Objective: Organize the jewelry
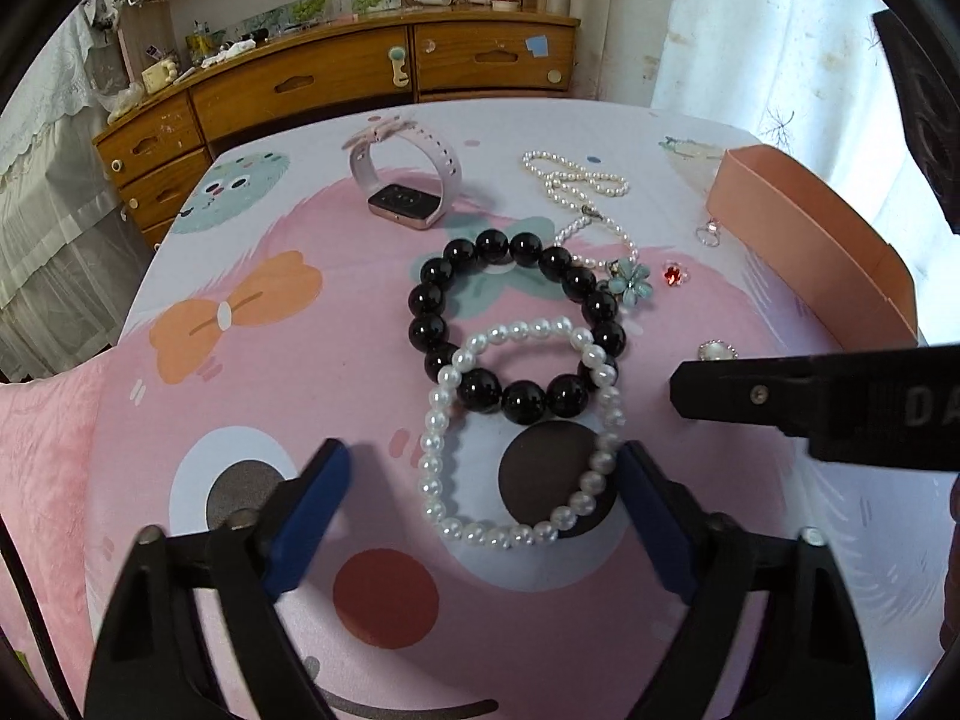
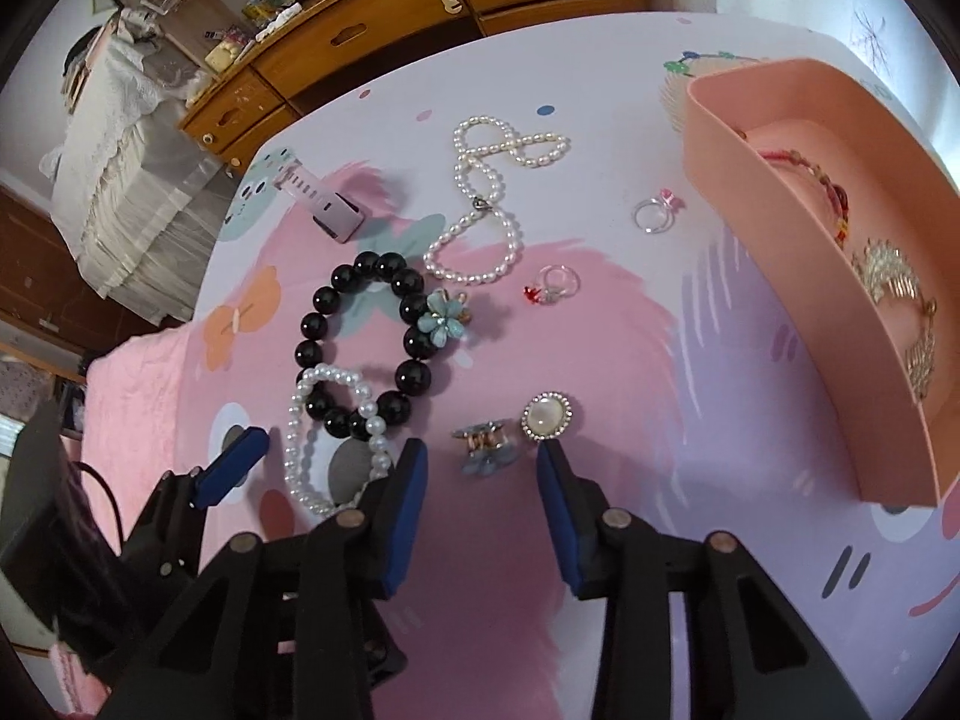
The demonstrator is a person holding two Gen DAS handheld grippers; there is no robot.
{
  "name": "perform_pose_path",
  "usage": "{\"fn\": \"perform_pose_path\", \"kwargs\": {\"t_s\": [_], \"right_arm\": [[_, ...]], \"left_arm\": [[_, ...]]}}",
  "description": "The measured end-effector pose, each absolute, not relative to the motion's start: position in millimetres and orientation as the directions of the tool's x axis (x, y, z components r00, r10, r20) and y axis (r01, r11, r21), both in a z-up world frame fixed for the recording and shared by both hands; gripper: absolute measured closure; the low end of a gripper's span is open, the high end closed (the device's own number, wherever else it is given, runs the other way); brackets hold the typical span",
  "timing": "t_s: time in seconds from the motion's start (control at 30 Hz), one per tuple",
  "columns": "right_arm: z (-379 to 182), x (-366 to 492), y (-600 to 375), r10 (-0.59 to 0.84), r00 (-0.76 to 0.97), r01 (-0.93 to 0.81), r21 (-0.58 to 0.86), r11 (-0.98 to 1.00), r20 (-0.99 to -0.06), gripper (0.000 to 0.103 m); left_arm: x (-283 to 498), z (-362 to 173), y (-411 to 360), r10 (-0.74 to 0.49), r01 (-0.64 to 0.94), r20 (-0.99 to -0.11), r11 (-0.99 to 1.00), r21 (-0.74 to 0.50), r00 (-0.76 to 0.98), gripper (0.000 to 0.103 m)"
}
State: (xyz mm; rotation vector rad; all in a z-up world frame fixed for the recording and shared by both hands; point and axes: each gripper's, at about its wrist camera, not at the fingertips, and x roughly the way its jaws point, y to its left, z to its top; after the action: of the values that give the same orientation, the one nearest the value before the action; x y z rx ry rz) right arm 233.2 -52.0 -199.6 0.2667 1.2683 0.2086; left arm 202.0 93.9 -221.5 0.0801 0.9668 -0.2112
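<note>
Trouble is waiting in the overlap: I am spreading my left gripper (image 1: 483,501) wide around the white pearl bracelet (image 1: 522,432) at lower centre, gripping nothing, and that loop is lying across the black bead bracelet (image 1: 516,327), so a lift could be dragging both. My right gripper (image 2: 483,483), half open and empty, is straddling the small blue earring (image 2: 483,447) low in its frame; the round brooch (image 2: 547,416) just beside it could be getting nudged. The pink box (image 2: 780,276) is sitting at right on the desk (image 2: 660,360).
</note>
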Motion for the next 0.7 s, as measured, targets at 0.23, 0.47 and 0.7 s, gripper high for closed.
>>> {"fn": "perform_pose_path", "kwargs": {"t_s": [0.23, 0.47, 0.7], "right_arm": [[-198, 235, -39, 0.191, 0.297, -0.045, 0.186, 0.982, -0.936, 0.083], [-199, 237, -39, 0.200, 0.305, -0.044, 0.196, 0.980, -0.931, 0.083], [-200, 230, -45, 0.248, 0.284, -0.014, 0.254, 0.967, -0.926, 0.083]], "left_arm": [[200, -218, 92, -0.172, 0.254, -0.803, 0.967, -0.027, 0.570, 0.082], [204, -217, 105, -0.226, 0.209, -0.806, 0.969, -0.130, 0.547, 0.097], [203, -214, 110, -0.202, 0.179, -0.808, 0.976, -0.121, 0.554, 0.097]]}}
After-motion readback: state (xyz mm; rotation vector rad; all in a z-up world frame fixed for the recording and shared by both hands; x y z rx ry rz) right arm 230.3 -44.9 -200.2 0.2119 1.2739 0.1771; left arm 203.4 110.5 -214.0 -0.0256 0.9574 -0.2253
